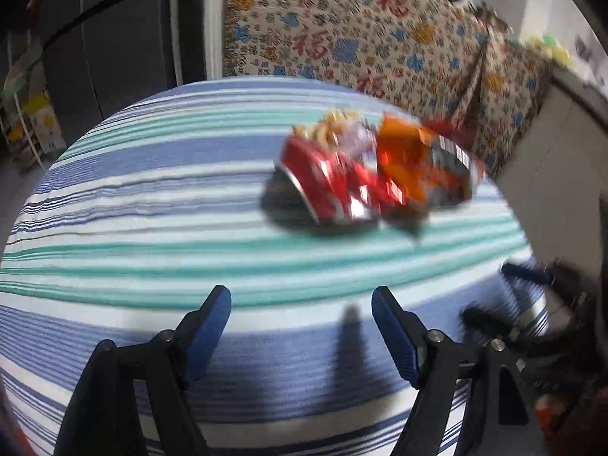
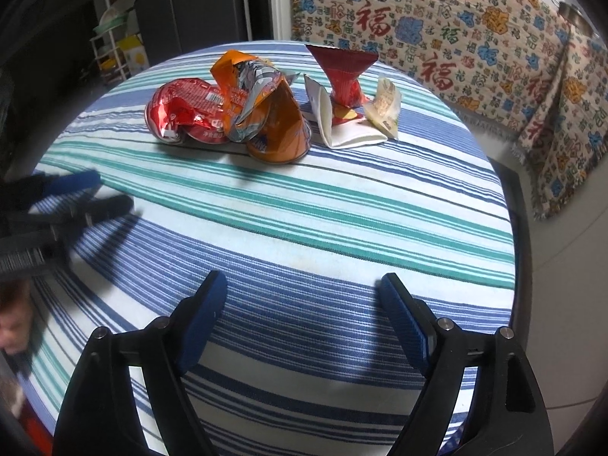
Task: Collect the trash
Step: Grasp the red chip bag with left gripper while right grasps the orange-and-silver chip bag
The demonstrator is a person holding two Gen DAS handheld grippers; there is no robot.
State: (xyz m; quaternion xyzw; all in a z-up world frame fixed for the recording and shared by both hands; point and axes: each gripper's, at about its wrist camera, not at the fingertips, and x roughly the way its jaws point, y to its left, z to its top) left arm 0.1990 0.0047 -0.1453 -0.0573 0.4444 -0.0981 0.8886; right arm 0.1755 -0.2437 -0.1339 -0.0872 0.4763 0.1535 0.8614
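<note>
Crumpled wrappers lie in a cluster on the far part of the striped tablecloth (image 2: 304, 228): a red foil bag (image 2: 182, 114), an orange bag (image 2: 266, 114), a white packet (image 2: 342, 125), a red twisted wrapper (image 2: 344, 76) and a pale packet (image 2: 385, 108). The blurred left wrist view shows the red bag (image 1: 330, 178) and orange bag (image 1: 410, 159). My right gripper (image 2: 304, 296) is open and empty, well short of the pile. My left gripper (image 1: 302, 307) is open and empty too; it also shows at the right wrist view's left edge (image 2: 76, 190).
A sofa under a patterned throw (image 2: 475, 57) stands behind and right of the table. A dark cabinet (image 2: 197, 3) and a rack with items (image 2: 117, 49) stand at the back left. The table's right edge drops to a pale floor (image 2: 562, 266).
</note>
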